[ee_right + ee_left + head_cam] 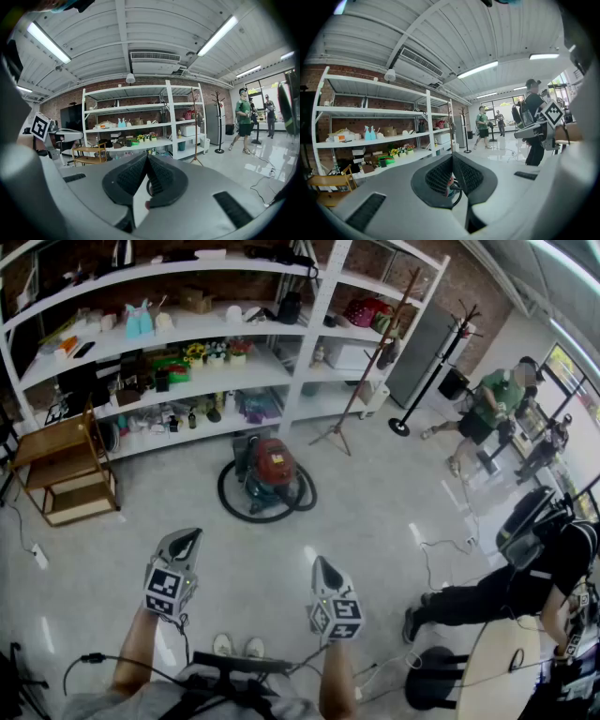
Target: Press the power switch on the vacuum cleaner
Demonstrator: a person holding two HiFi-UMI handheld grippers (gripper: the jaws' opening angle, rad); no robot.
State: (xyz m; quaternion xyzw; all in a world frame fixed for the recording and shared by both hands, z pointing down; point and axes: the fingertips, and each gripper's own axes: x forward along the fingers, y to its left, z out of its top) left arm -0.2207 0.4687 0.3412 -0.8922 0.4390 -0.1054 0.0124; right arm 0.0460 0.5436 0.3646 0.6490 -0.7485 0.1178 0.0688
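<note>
The vacuum cleaner (271, 469) is a red and teal canister standing on the pale floor in front of the shelves, with its black hose (234, 507) looped around it. My left gripper (190, 538) and right gripper (322, 565) are held side by side well short of it, both pointing toward it. Each is shut with its tips touching and nothing held. In the left gripper view the left gripper (452, 161) shows its jaws closed, and a sliver of the vacuum cleaner (450, 185) peeks through below them. The right gripper (147, 159) looks the same, jaws closed. No power switch can be made out.
White shelving (281, 371) full of small items lines the back wall. A wooden rack (61, 465) stands at left, a wooden tripod (361, 381) and a coat stand (441, 362) at right. People (487, 409) stand far right; another person (525, 582) bends near a round table (511, 667). Cables (441, 549) lie on the floor.
</note>
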